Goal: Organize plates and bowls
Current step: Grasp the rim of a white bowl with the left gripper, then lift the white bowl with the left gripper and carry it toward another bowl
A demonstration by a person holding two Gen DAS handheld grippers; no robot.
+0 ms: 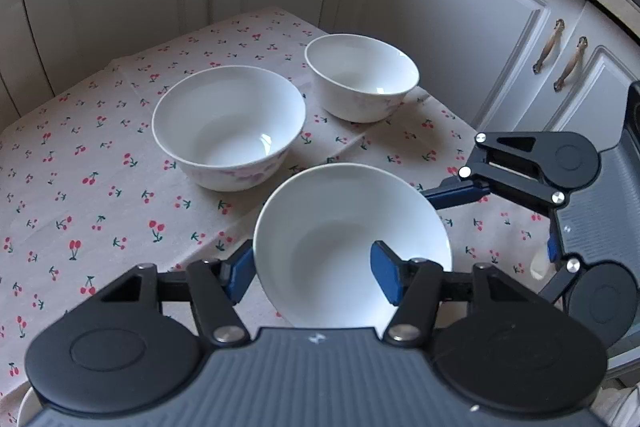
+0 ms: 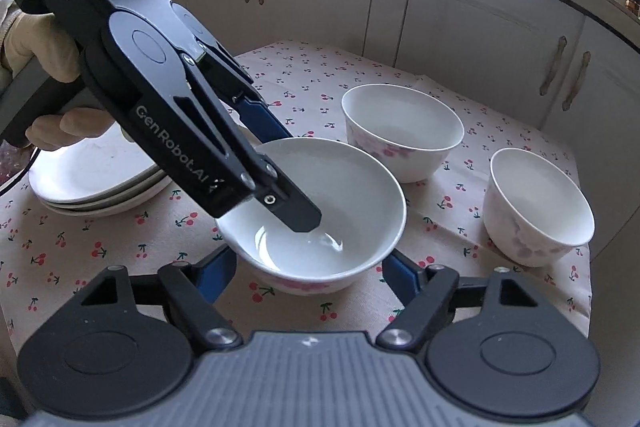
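A: Left wrist view: what is happening?

B: Low in the frame, the left gripper [image 1: 314, 273] pinches the wall of a white ceramic bowl with pink flowers [image 1: 352, 247], one blue pad [image 1: 386, 277] inside, one outside. The bowl tilts, its mouth facing the camera, and appears lifted off the cherry-print tablecloth [image 1: 80, 187].

A: And the right gripper?

B: Seen from the right wrist view, the right gripper [image 2: 308, 273] is spread wide, its fingers beside the bowl's base, not clearly touching.

A: Where should it go?

B: Probably nested into the larger white bowl [image 1: 228, 127] at centre. Level the rim first, lower slowly. Being round, it has no long axis.
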